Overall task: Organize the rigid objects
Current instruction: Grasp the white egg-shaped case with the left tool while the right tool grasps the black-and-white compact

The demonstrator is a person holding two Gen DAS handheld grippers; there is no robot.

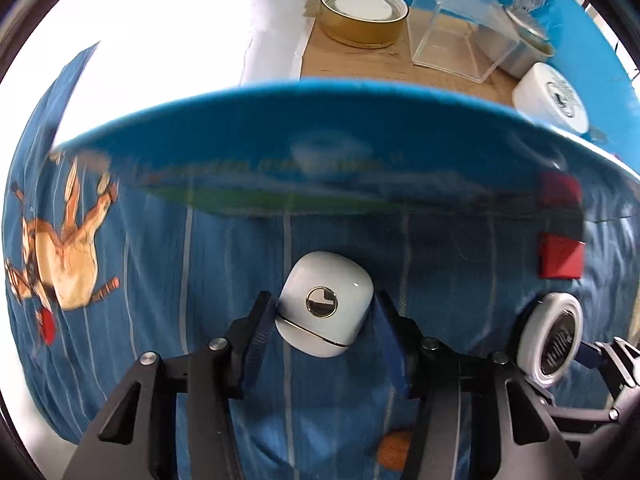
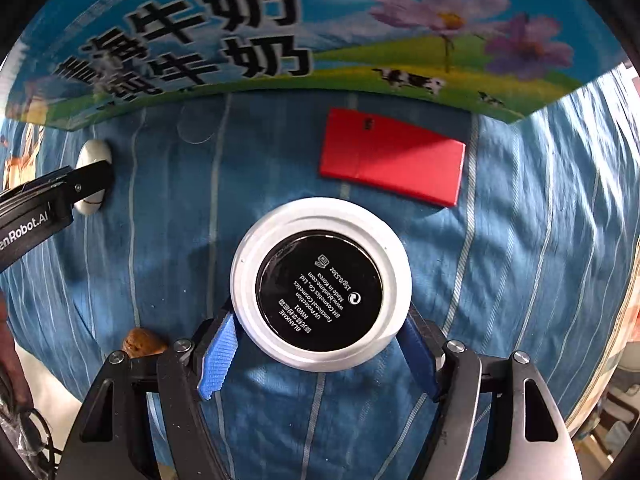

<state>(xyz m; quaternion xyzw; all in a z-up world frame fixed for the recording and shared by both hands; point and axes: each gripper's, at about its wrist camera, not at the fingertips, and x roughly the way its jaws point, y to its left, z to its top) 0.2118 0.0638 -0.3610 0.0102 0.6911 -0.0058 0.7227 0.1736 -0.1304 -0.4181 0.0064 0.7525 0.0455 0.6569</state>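
My left gripper (image 1: 325, 312) is shut on a white earbud case (image 1: 325, 308) with a round gold-rimmed emblem, above the blue striped bedsheet. My right gripper (image 2: 320, 338) is shut on a round white cosmetic compact (image 2: 320, 280) with a black printed label; it also shows in the left wrist view (image 1: 552, 338) at the right. A flat red card box (image 2: 392, 160) lies on the sheet beyond the compact, also visible in the left wrist view (image 1: 560, 256). The blue milk carton box (image 1: 280, 152) stands open just ahead; its printed wall fills the right wrist view (image 2: 248, 32).
Inside the box lie a gold-rimmed lid (image 1: 364, 14), a clear plastic case (image 1: 460, 28), a metal tin (image 1: 528, 40) and a white jar (image 1: 552, 96). A brown nut-like object (image 2: 142, 342) lies on the sheet. The left gripper with its case shows at left (image 2: 92, 178).
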